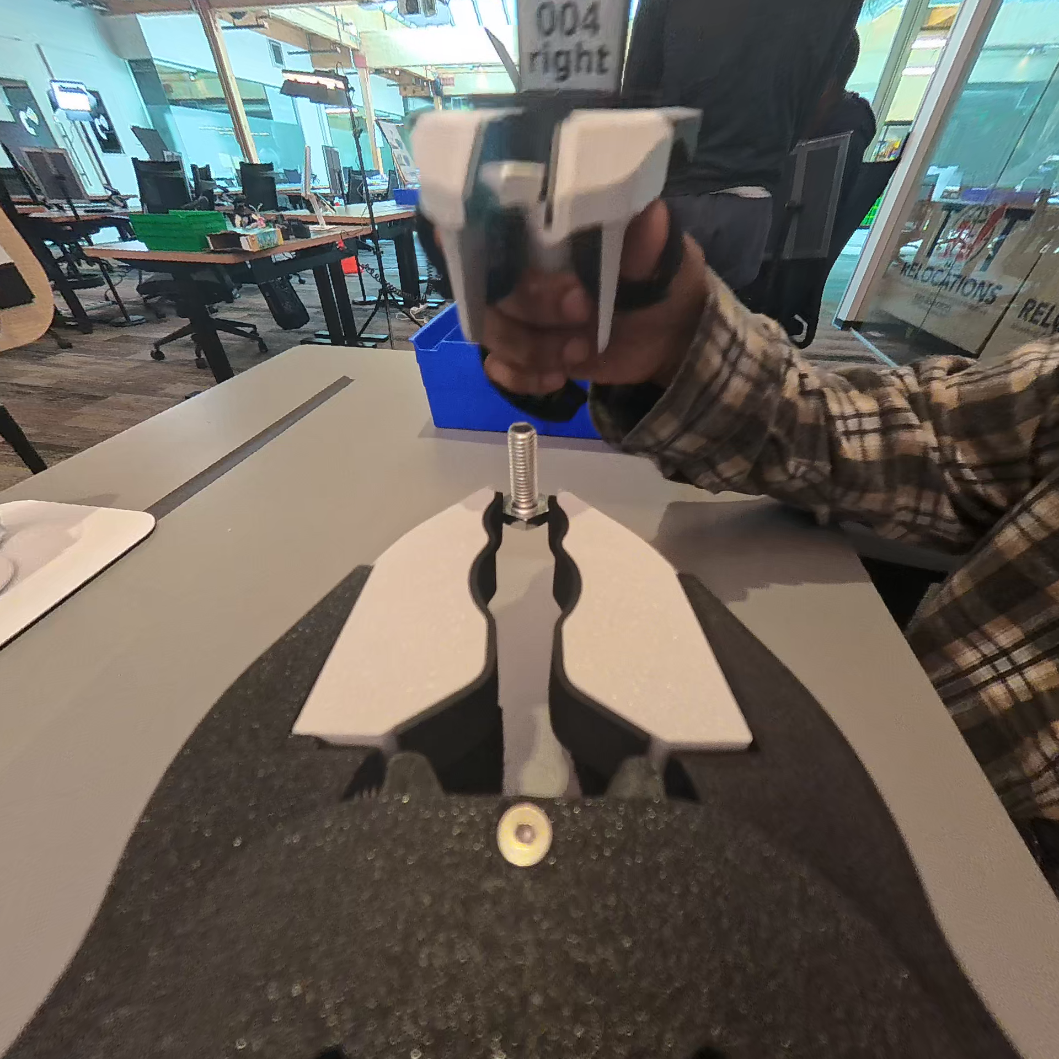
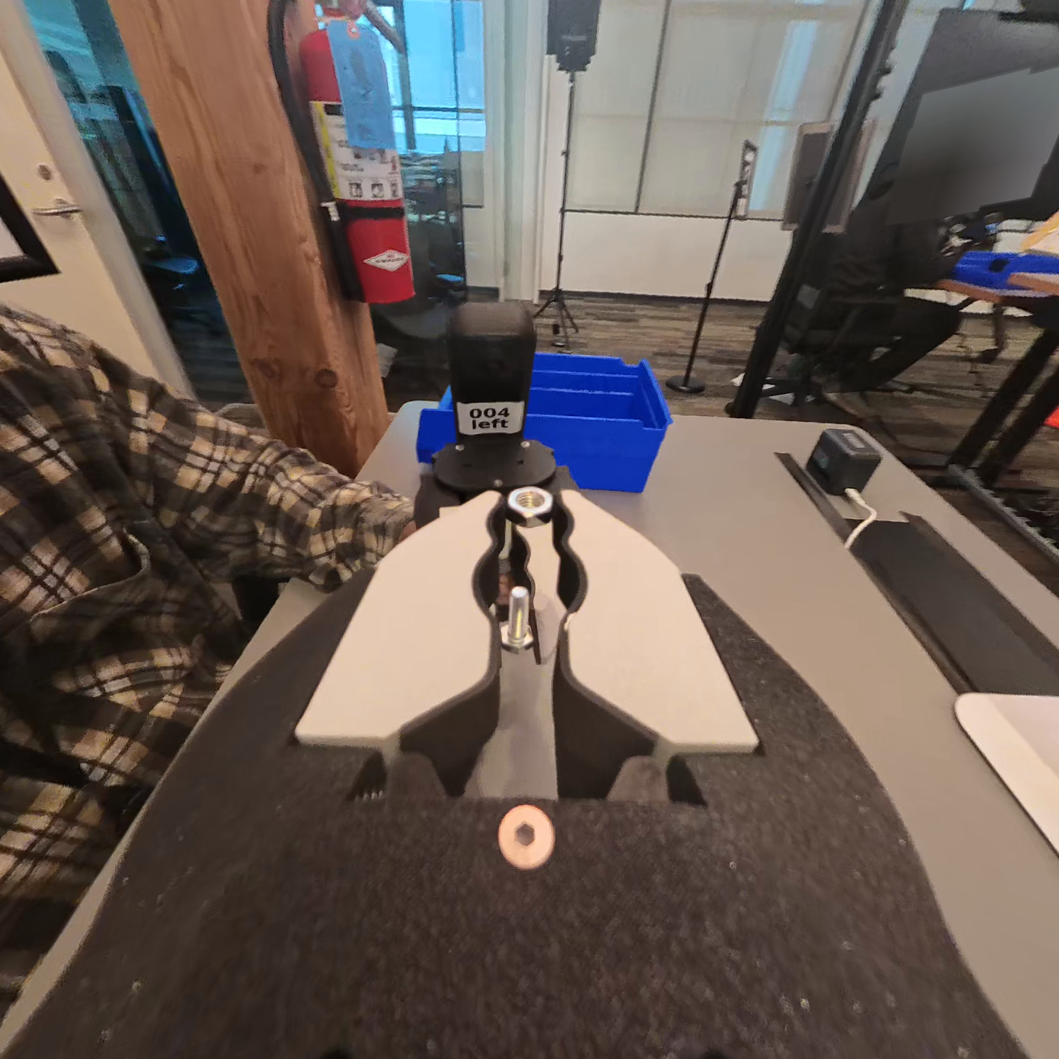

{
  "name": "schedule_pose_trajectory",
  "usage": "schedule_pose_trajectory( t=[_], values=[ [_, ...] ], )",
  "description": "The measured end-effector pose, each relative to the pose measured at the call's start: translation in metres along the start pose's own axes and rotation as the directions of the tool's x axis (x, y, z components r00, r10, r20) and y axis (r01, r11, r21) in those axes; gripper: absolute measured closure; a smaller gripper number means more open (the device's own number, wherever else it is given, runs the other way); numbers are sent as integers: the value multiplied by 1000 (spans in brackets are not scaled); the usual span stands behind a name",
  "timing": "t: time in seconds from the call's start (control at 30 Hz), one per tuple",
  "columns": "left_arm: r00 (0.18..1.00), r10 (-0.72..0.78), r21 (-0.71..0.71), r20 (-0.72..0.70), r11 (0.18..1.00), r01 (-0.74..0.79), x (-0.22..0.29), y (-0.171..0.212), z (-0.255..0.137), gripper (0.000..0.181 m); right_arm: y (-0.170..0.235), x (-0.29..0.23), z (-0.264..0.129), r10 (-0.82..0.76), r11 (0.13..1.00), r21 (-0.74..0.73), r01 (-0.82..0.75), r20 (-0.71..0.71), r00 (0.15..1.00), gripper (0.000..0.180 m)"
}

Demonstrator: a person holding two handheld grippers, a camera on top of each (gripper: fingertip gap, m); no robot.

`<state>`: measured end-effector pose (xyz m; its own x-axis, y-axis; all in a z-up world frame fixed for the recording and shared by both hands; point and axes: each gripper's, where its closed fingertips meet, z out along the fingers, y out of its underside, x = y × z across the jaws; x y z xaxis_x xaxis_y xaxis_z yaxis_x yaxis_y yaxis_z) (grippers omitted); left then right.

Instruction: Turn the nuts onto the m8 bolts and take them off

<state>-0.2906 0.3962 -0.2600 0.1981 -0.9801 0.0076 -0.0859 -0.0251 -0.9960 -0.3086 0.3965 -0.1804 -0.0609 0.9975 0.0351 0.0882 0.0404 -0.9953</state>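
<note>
Your left gripper is low over the grey bench, fingertips pinched on the hex head of the M8 bolt; the bolt stands upright, threaded shank pointing up, bare of any nut. Your right gripper is clamped on the hex nut at its fingertips, bore facing the camera, threads visible inside. In the right wrist view the bolt sits below and nearer than the nut, seen through the gap between the fingers, so the nut is above the bolt tip and apart from it. In the left wrist view your right gripper is blurred, held up above the bolt by your hand, with a plaid sleeve resting on the bench edge. An open blue bin sits on the bench just behind both grippers; I can't tell what's in it. Left gripper body shows just beyond the nut in the right wrist view. Small black box with a white cable sits at the right of the bench, by a black slot.
</note>
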Motion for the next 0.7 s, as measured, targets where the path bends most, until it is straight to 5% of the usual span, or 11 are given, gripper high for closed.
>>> schedule_pose_trajectory(
  t=[0.3, 0.7],
  values=[
    [1000, 14, 15, -4, 1000, -14, 5, -4, 0, 166, -14, -8, -94, -15, 997, -74, -8, -300, 954, 165],
    [999, 32, -10, 25, 999, -32, 0, 3, 3, 167, 22, 5, -335, -33, 958, -207, -196, -764, 645, 165]
  ],
)
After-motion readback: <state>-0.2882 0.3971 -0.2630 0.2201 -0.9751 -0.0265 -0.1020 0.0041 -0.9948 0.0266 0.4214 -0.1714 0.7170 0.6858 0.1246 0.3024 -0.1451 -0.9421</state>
